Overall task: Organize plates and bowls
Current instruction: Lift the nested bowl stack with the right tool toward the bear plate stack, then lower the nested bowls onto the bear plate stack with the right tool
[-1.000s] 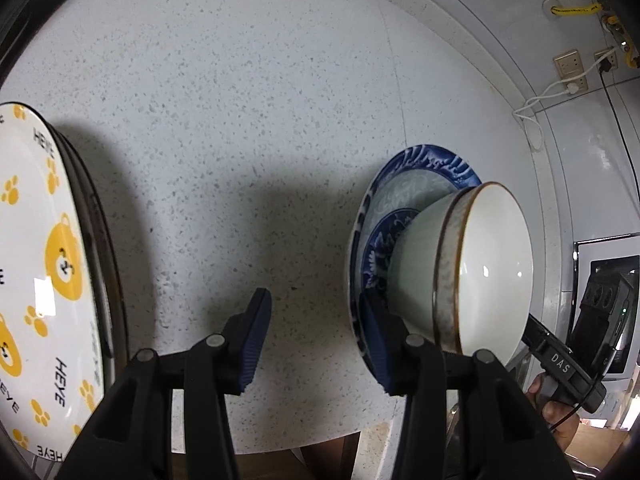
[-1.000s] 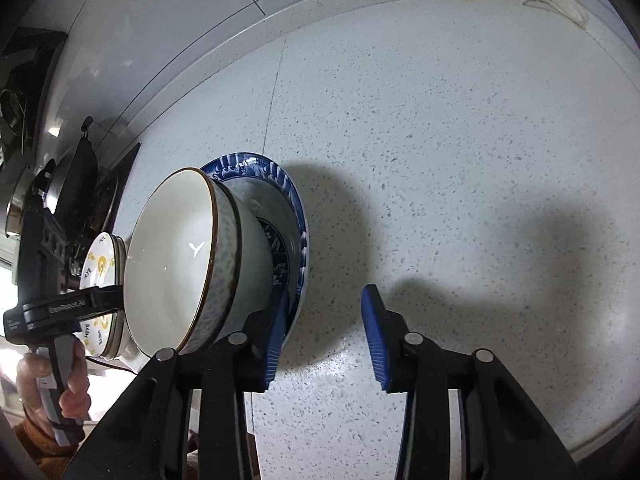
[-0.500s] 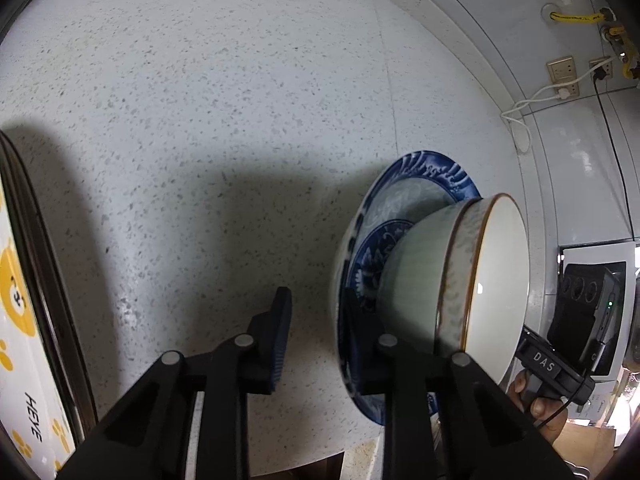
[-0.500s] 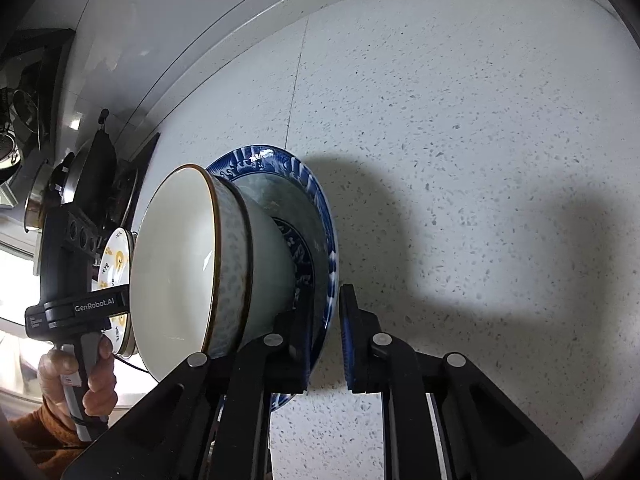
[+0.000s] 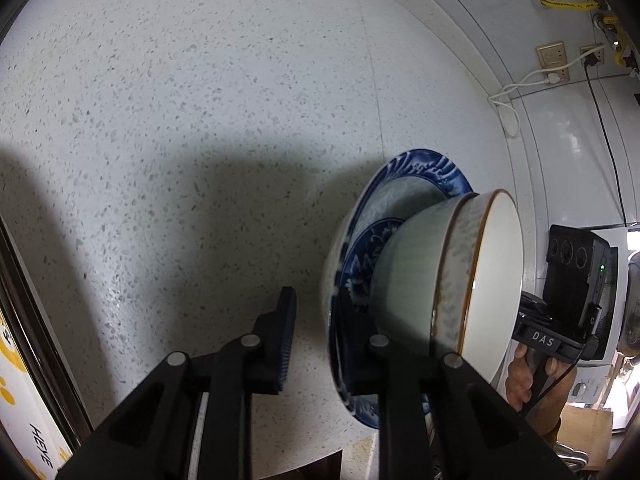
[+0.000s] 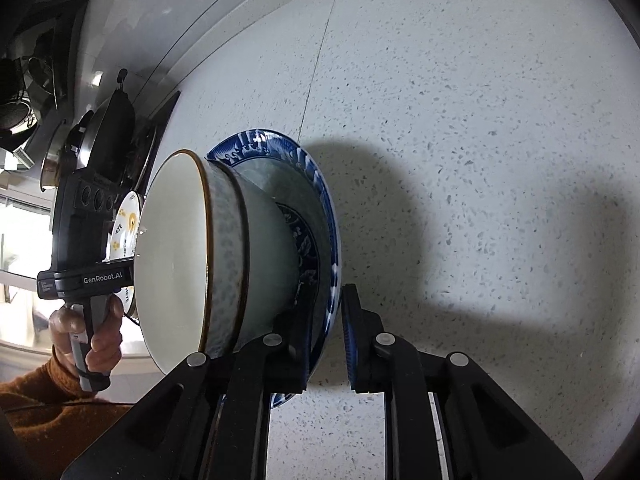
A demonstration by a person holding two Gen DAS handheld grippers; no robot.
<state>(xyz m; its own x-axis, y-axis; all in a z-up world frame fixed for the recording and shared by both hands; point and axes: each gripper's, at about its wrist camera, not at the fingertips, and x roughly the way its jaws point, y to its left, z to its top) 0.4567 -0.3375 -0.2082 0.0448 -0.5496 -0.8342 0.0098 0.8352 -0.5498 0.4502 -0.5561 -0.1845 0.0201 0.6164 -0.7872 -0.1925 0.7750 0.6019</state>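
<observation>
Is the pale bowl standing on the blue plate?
Yes, in the right wrist view the pale bowl sits with its foot on the middle of the blue plate.

Both grippers are matte black plastic with 2 triangular cut-outs in their frames and round silver screw heads along the arms; the right gripper (image 6: pixel 325 340) has ribbed blue pads. The left gripper (image 5: pixel 312 344) reads "GenRobot.AI" on its body, the other "DAS". A rust-orange knit sleeve (image 6: pixel 60 412) covers the person's forearm
</observation>
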